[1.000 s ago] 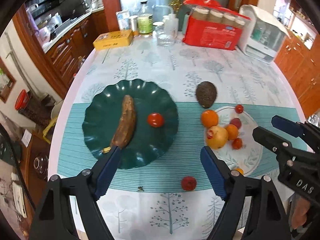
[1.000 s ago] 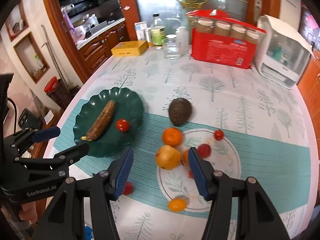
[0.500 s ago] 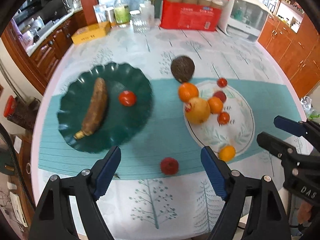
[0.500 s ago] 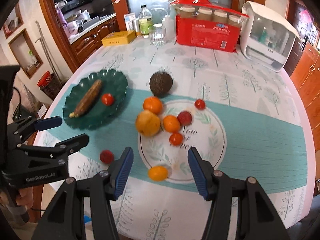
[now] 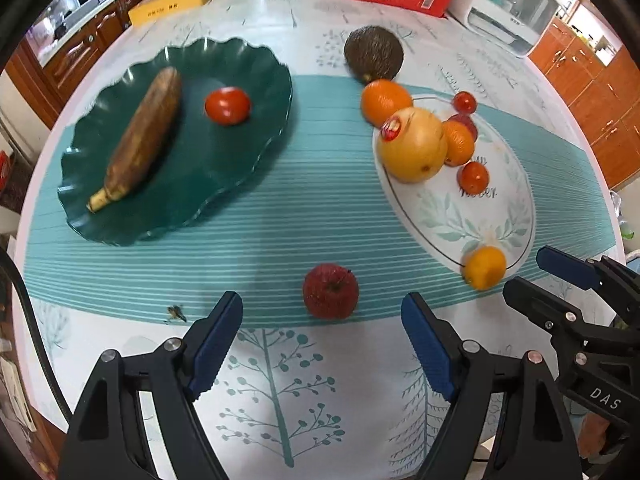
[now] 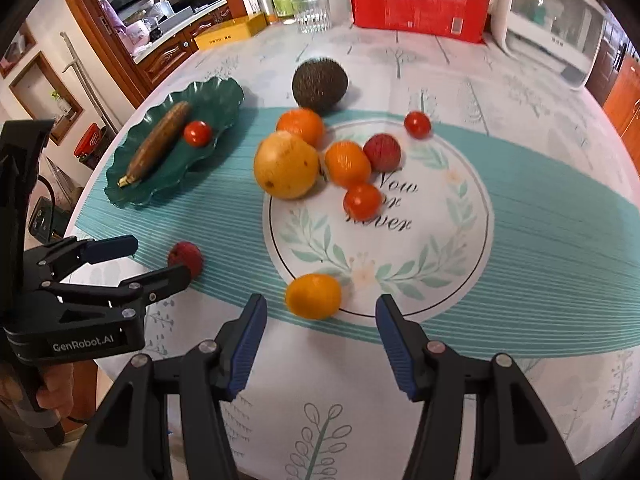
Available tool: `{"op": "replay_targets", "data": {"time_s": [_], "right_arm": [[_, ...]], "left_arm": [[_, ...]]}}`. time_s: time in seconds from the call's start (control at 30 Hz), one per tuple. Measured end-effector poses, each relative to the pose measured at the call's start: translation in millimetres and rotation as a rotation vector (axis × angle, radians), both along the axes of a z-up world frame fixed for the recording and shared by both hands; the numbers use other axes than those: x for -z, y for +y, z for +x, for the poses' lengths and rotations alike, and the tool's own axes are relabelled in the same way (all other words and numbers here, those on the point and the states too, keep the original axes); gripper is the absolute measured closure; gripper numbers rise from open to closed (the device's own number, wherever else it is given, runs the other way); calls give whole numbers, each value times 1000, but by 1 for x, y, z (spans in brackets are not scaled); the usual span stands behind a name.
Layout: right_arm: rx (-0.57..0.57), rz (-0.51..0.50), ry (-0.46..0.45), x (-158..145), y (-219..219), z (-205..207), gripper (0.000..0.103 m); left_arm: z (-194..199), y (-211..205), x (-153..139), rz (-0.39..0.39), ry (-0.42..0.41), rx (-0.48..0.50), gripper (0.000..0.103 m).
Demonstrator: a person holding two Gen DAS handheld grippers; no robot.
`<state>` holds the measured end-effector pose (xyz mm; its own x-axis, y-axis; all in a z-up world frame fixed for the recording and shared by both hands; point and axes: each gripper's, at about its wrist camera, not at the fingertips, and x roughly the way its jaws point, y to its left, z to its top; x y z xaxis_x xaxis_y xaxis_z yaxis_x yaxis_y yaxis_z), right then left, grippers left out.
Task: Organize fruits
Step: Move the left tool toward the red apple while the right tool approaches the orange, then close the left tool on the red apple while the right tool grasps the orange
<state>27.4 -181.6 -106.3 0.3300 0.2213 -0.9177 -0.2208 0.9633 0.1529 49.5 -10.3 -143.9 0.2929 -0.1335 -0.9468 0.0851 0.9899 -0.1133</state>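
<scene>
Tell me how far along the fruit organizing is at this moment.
Early. Done: a brown banana and a tomato lie on the green plate. In hand: nothing; the left claw is open before a red fruit, the right claw open before an orange. Left: those two, the avocado, and fruit clustered at the white plate.

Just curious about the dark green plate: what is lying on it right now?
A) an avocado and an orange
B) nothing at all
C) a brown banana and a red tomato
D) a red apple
C: the green plate holds a browned banana and a red tomato; the right wrist view shows the same pair.
</scene>
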Motion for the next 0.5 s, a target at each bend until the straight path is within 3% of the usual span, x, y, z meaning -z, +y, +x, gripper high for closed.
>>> {"op": "replay_targets", "data": {"time_s": [0.2, 0.37, 0.5], "right_arm": [[-18, -5, 3, 12, 4, 4, 46], [-41, -24, 1, 18, 10, 7, 46], [-52, -37, 1, 23, 12, 9, 50]], "left_arm": [[1, -2, 14, -14, 9, -18, 30], [3, -2, 18, -17, 6, -40, 30], [3, 0, 21, -28, 16, -47, 43]]}}
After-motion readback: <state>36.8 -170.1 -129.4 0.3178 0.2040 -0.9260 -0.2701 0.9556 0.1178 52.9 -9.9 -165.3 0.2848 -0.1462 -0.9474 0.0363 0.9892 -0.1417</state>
